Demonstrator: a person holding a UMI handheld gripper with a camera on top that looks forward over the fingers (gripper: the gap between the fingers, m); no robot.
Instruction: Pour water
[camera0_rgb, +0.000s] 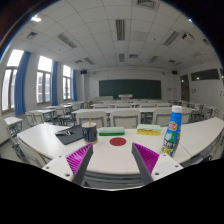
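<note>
A tall bottle (173, 131) with a blue, white and red label and a white cap stands upright on the white desk (118, 160), just right of my right finger. A dark cup (89, 131) stands on the desk ahead of my left finger. A red round coaster (118, 142) lies between them, ahead of the fingers. My gripper (113, 160) is open and empty, its magenta pads (80, 158) spread wide above the desk, short of all three things.
A yellow-green flat object (148, 131) lies left of the bottle. A dark notebook (71, 135) lies at the left of the desk. Rows of classroom desks and chairs (120, 117) stand beyond, with a chalkboard (129, 88) on the far wall.
</note>
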